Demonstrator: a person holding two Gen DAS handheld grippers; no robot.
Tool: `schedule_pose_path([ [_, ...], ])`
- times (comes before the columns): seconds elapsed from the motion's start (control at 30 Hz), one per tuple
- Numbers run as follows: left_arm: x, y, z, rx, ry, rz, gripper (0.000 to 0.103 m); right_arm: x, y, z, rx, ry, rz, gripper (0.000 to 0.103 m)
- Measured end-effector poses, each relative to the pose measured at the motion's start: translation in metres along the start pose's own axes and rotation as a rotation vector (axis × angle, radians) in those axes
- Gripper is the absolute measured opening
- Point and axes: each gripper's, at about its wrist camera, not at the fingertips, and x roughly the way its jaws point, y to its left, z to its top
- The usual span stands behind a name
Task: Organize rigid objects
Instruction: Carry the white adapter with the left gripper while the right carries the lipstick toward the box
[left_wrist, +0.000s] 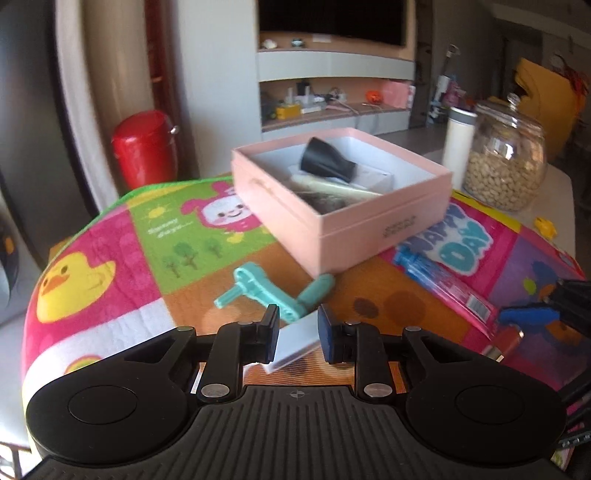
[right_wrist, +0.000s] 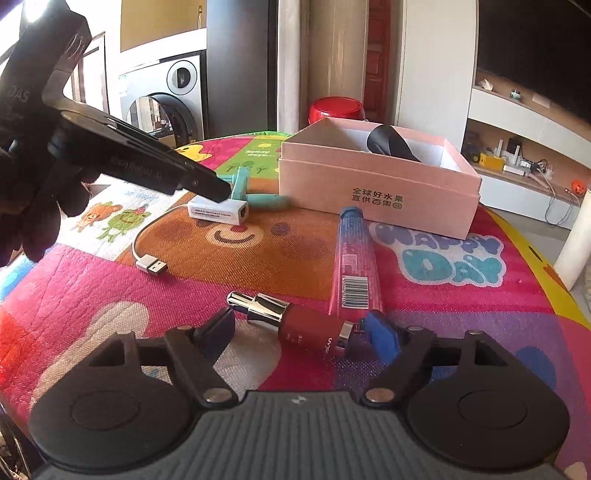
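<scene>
Left gripper (left_wrist: 297, 338): jaws clamped on white adapter (right_wrist: 218, 211); trailing cable (right_wrist: 142, 240) may snag. Right gripper (right_wrist: 306, 334): jaws apart around red bottle (right_wrist: 295, 325), which may roll.

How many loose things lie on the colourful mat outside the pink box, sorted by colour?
Teal: 1, the crank handle
White: 1, the USB adapter
Pink and blue: 1, the tube
Red: 1, the bottle with silver cap
Total: 4

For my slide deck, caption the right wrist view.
Open right gripper straddles a red bottle near the pink box.
</scene>
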Motion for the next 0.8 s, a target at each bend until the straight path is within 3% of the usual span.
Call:
schedule_pose_path([
  [0.1, 0.01, 0.036, -0.008, -0.209, 0.03, -0.072, 0.024, 0.0, -0.001, -0.001, 0.002, -0.002, 0.001, 0.079],
  [0.2, 0.002, 0.042, -0.015, -0.255, 0.037, -0.154, 0.025, 0.0, -0.001, -0.002, 0.003, -0.004, 0.002, 0.079],
  [0.43, -0.009, -0.006, -0.029, -0.067, 0.114, -0.163, 0.025, 0.002, -0.001, -0.001, 0.007, -0.005, -0.002, 0.081],
  [0.6, -0.023, -0.03, -0.022, 0.021, 0.003, -0.074, 0.025, 0.001, -0.001, -0.001, 0.007, -0.005, -0.002, 0.081],
  [0.7, -0.01, -0.038, -0.021, 0.083, 0.028, -0.015, 0.025, 0.001, -0.002, -0.001, 0.01, -0.004, -0.004, 0.081],
  [0.8, -0.005, -0.044, -0.021, 0.115, 0.002, 0.002, 0.025, 0.001, -0.002, 0.0, 0.032, 0.013, -0.016, 0.082],
])
